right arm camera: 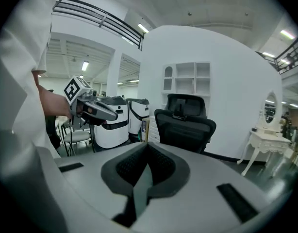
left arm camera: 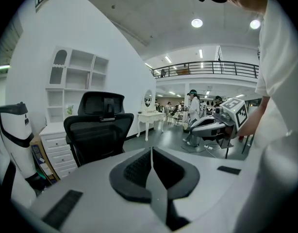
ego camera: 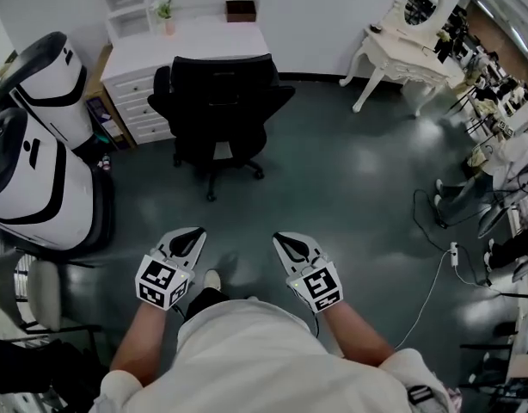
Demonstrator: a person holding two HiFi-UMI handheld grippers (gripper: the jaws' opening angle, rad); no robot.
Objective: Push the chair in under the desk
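Note:
A black mesh office chair [ego camera: 219,110] stands on the grey floor, its back towards me, pulled out from the white desk [ego camera: 204,41] behind it. It also shows in the left gripper view, chair [left arm camera: 98,130], and in the right gripper view, chair [right arm camera: 185,125]. My left gripper [ego camera: 195,235] and right gripper [ego camera: 283,239] are held side by side in front of my body, well short of the chair and touching nothing. The jaws of both are shut with nothing between them.
Two large white-and-black machines [ego camera: 36,153] stand at the left beside the chair. A white dressing table [ego camera: 402,54] with an oval mirror stands at the back right. A white cable and power strip [ego camera: 451,255] lie on the floor at the right. A shelf unit [ego camera: 131,3] rises over the desk.

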